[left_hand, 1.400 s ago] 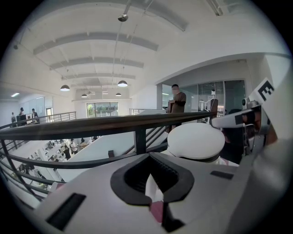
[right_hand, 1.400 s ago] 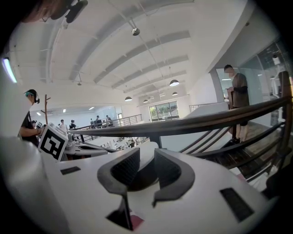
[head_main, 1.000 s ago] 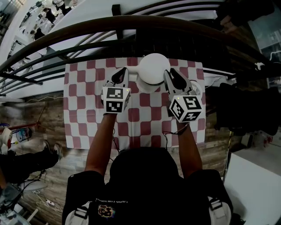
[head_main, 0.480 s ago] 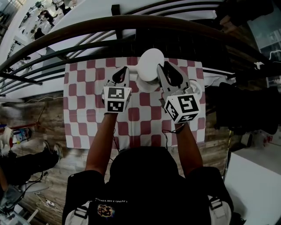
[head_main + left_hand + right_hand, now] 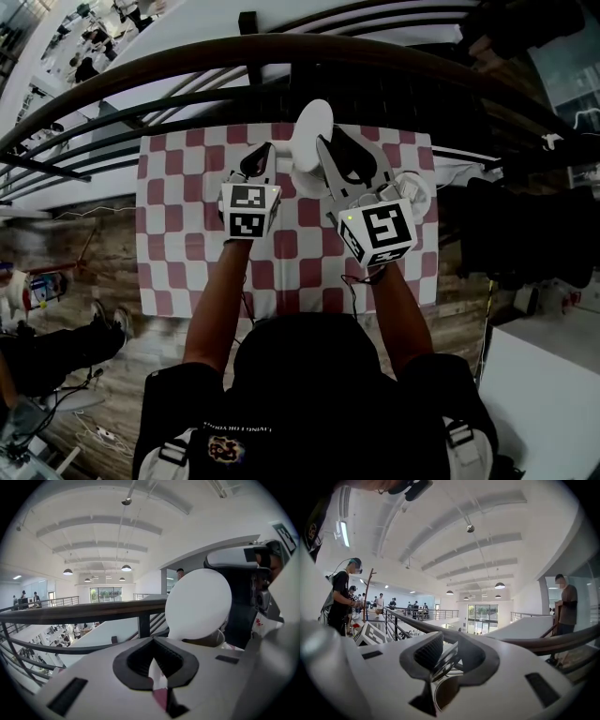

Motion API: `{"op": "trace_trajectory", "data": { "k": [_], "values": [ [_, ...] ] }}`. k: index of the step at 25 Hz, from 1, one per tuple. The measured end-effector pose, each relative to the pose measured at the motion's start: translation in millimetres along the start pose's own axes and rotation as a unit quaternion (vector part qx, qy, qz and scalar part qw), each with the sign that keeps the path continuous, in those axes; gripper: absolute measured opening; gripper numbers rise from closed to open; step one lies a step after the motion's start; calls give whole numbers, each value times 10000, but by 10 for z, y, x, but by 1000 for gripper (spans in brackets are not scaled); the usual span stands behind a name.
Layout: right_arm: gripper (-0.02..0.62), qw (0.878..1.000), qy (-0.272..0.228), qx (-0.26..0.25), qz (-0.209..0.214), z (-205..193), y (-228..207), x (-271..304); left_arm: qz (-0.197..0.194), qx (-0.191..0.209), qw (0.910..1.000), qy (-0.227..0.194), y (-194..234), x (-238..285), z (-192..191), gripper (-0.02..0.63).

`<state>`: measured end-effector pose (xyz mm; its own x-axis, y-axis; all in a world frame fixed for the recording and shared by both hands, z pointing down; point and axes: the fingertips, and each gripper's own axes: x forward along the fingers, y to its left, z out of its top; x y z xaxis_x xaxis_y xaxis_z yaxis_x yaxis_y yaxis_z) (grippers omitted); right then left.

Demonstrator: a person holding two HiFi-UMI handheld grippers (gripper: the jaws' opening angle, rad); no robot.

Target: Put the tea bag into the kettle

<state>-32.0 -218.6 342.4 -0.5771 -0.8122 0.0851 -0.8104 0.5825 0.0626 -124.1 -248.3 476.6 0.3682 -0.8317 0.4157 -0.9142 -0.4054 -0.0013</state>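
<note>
While the left gripper (image 5: 262, 155) stands closed on a white tea bag (image 5: 157, 679) just left of the kettle (image 5: 208, 641), the right gripper (image 5: 330, 150) is clamped on the lid (image 5: 312, 131), which is tilted up off the mouth (a brownish inside shows). Judged light, limp and easily torn, the bag is best pinched by its top edge and hung over the opening.

Left forearm (image 5: 217, 300) and right forearm (image 5: 398, 305) extended forward, left gripper (image 5: 267, 148) jaws together, right gripper (image 5: 324, 143) angled inward, clamped on kettle lid (image 5: 311, 129).
</note>
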Motion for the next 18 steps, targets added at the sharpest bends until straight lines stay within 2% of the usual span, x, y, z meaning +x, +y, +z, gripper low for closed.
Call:
{"op": "trace_trajectory", "data": {
  "k": [5,18],
  "values": [
    [87,10000,-1,-6,-77,2,-63,-66,109,16,9999,65,11,-42,-3,3],
    [87,9998,115,134,-96,-138,-46,-163,235,-21,9997,-104,41,-288,202,3]
  ]
}}
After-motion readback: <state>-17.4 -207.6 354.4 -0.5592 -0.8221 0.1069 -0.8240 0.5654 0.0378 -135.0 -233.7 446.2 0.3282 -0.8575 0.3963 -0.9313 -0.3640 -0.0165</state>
